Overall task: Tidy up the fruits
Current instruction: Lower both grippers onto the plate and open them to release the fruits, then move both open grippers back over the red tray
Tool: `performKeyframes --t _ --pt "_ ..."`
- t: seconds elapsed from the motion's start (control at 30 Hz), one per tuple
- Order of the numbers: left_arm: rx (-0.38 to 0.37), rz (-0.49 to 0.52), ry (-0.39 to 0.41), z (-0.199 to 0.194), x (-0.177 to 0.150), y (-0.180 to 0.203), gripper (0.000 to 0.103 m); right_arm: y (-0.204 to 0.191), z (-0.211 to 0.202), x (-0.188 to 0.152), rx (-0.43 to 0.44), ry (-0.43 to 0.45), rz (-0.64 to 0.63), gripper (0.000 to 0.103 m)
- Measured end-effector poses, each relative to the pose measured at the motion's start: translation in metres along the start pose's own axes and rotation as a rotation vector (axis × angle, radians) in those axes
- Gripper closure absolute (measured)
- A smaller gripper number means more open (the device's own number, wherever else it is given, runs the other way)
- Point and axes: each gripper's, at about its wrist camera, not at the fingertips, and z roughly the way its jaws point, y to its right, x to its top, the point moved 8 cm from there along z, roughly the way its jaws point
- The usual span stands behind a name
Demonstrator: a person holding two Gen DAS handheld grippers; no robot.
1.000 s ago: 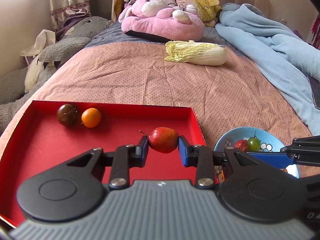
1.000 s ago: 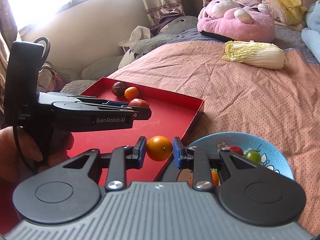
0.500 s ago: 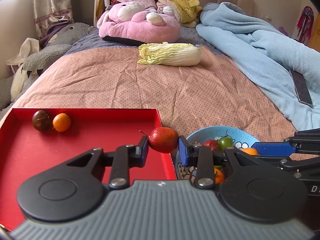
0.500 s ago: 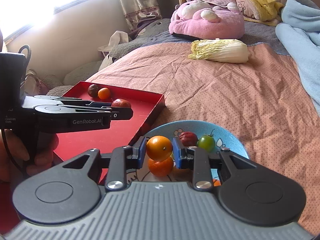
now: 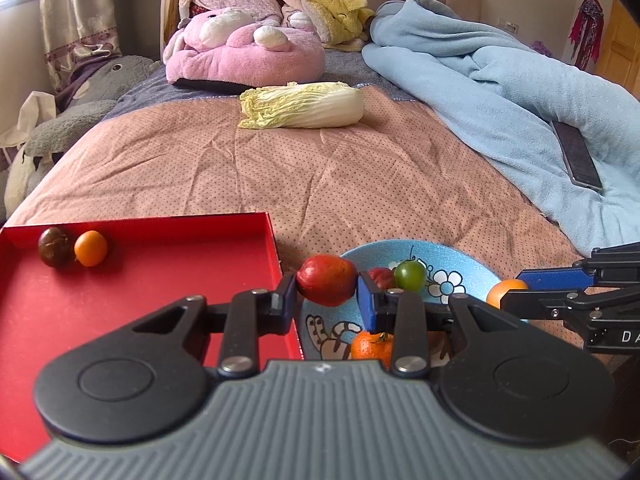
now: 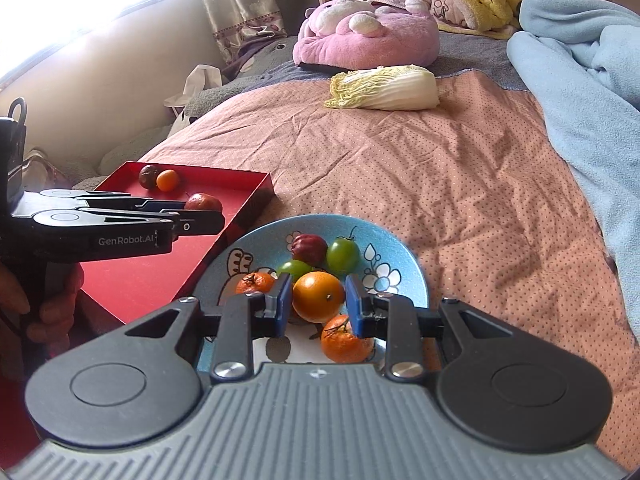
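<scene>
My left gripper [image 5: 327, 300] is shut on a red apple [image 5: 326, 285], held over the gap between the red tray [image 5: 140, 292] and the blue bowl [image 5: 452, 264]. My right gripper [image 6: 318, 306] is shut on an orange [image 6: 318, 297] above the blue bowl [image 6: 396, 256], which holds tangerines [image 6: 346, 340], green tomatoes [image 6: 343, 255] and a dark red fruit [image 6: 308, 248]. The tray [image 6: 224, 184] holds a dark plum [image 5: 54, 247] and a small orange [image 5: 91, 248] in its far left corner. The left gripper with its apple [image 6: 203, 203] shows in the right wrist view.
All of it sits on a pink dotted bedspread [image 5: 320, 168]. A napa cabbage [image 5: 304, 105] lies further back, before a pink plush toy [image 5: 244, 56]. A blue blanket [image 5: 500, 80] with a phone [image 5: 576, 156] on it covers the right side.
Both grippers have moved right with their fruit: the left from over the tray to its right edge, the right from the tray's edge to over the bowl.
</scene>
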Motion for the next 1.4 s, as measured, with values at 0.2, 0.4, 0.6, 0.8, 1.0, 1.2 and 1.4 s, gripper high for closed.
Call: performKeyframes --t 0.2,0.4,0.6,0.8,1.0,1.2,1.4 --pt "-0.024 0.028 0.000 -0.001 -0.005 0.014 0.068 0.014 -0.004 -0.010 -0.022 -0.007 0.016 0.070" --pt "-0.038 0.035 -0.009 -0.002 -0.011 0.024 0.068 0.014 -0.006 -0.016 -0.019 -0.011 0.011 0.070" --pt "-0.034 0.031 -0.025 -0.002 -0.019 0.031 0.068 0.010 -0.008 -0.018 -0.010 -0.011 0.003 0.070" --pt "-0.027 0.019 -0.037 -0.005 -0.026 0.035 0.068 0.006 -0.012 -0.020 -0.006 -0.011 -0.005 0.070" --pt "-0.053 0.017 -0.067 -0.006 -0.032 0.041 0.068 0.006 -0.010 -0.020 -0.008 -0.010 0.000 0.070" --pt "-0.076 0.050 -0.095 -0.007 -0.038 0.045 0.068 0.007 0.008 -0.012 -0.014 -0.010 0.006 0.070" --pt "-0.119 0.101 -0.149 -0.004 -0.048 0.052 0.067 0.006 0.038 -0.002 -0.033 -0.022 -0.007 0.070"
